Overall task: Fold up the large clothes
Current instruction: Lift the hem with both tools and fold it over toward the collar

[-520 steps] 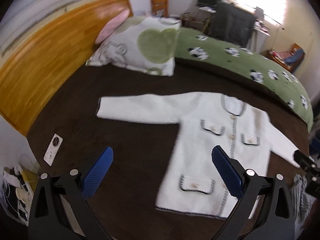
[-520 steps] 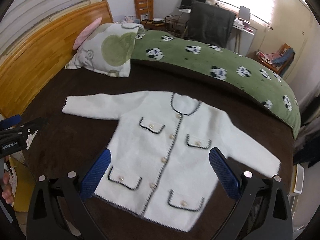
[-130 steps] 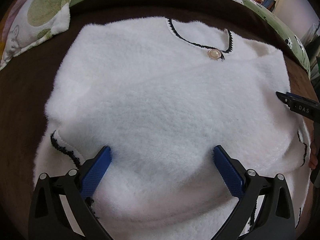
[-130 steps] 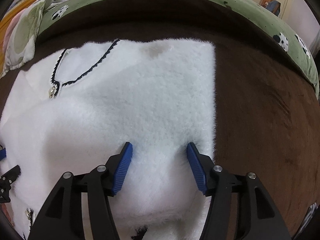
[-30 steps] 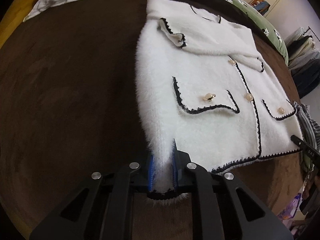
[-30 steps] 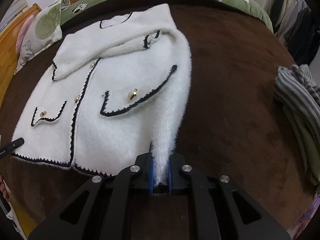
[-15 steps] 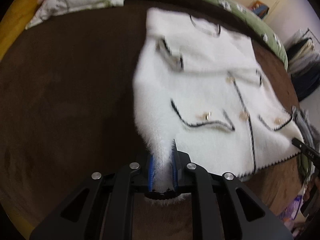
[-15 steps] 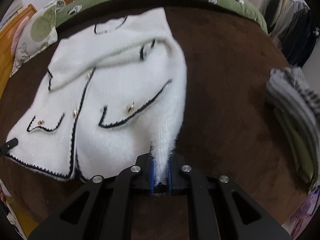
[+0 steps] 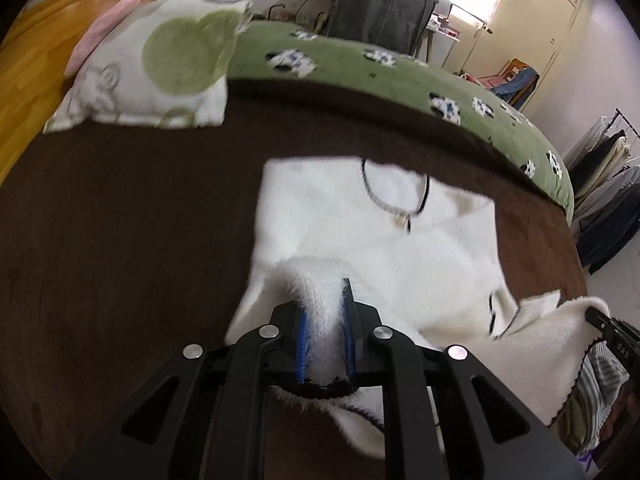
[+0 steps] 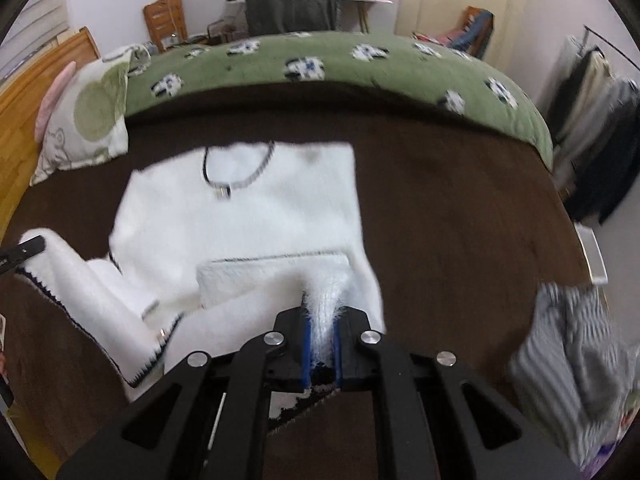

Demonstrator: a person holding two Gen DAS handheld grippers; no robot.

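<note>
A fluffy white cardigan [image 9: 384,232] with black trim lies on the brown bedspread [image 9: 120,240], sleeves folded in, collar at the far end. My left gripper [image 9: 323,320] is shut on the cardigan's left hem corner and holds it lifted over the body. My right gripper [image 10: 320,332] is shut on the right hem corner of the cardigan [image 10: 248,216], also lifted. The hem hangs between the two grippers, doubled over the lower part. Each gripper's tip shows at the edge of the other's view.
A green-and-white pillow [image 9: 160,68] lies at the far left by the wooden headboard [image 9: 36,60]. A green duvet [image 10: 340,68] runs along the far side. Striped clothes [image 10: 568,344] lie at the right of the bed. A clothes rack [image 10: 596,92] stands at right.
Both grippers have lifted the hem corners and carried them forward toward the collar. The lower half with its pockets, flat half a second ago, is now raised and folding over.
</note>
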